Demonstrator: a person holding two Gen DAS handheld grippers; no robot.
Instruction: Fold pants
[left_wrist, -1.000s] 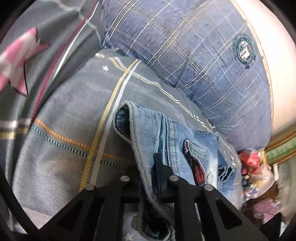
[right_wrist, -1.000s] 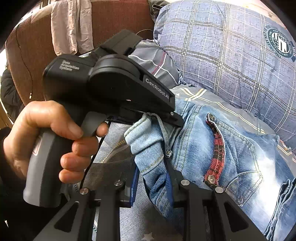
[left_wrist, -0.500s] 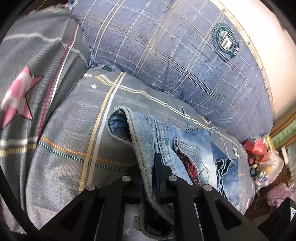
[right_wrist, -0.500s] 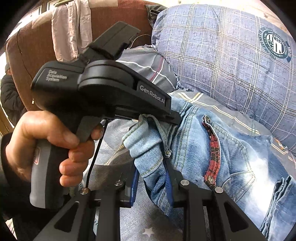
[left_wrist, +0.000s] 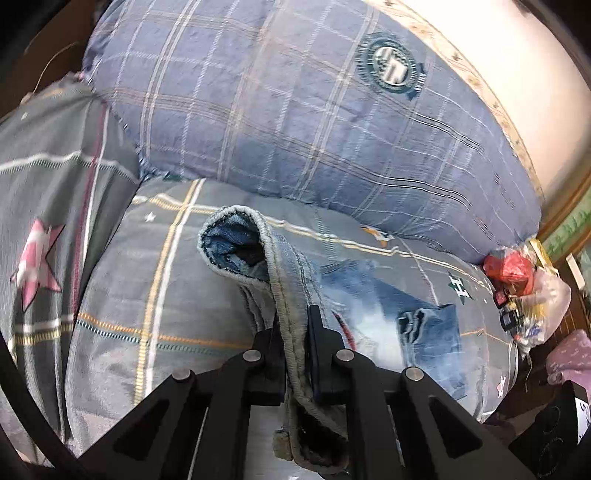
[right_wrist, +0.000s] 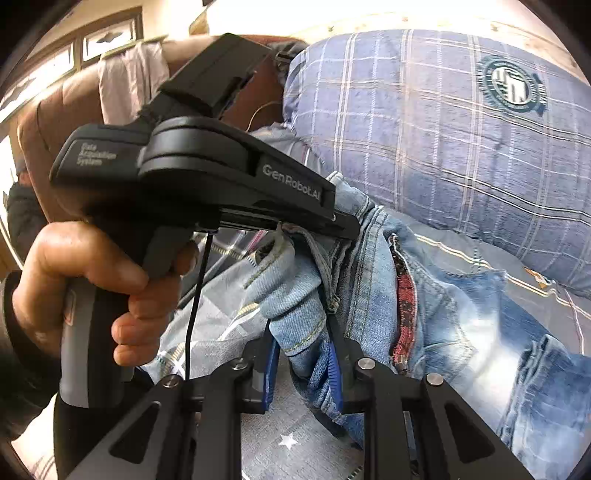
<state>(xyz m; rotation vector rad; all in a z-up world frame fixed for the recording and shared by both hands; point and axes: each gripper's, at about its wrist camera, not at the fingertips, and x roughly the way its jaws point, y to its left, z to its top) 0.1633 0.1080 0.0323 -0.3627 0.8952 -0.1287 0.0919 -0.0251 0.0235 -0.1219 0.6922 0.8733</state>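
Faded blue jeans (left_wrist: 384, 295) with a red plaid pocket trim (right_wrist: 404, 306) lie on a grey striped bed cover (left_wrist: 122, 295). My left gripper (left_wrist: 295, 332) is shut on the jeans' waistband edge and holds it lifted, so the band curls open at the end (left_wrist: 236, 243). My right gripper (right_wrist: 303, 350) with blue pads is shut on a bunched denim fold (right_wrist: 291, 302) close beside it. The left gripper's black body (right_wrist: 221, 173), held by a hand (right_wrist: 85, 284), fills the left of the right wrist view. The rest of the jeans spreads to the right (right_wrist: 498, 332).
A large blue plaid pillow (left_wrist: 314, 122) with a round badge lies just behind the jeans. A grey cushion with a pink star (left_wrist: 37, 266) sits left. Bags and clutter (left_wrist: 524, 291) lie past the bed's right end. A brown chair back (right_wrist: 74, 99) with a draped cloth stands at the far left.
Both grippers have lifted the held waistband higher and tilted up. More of the pillow and wall now show, and the jeans hang further below the left gripper.
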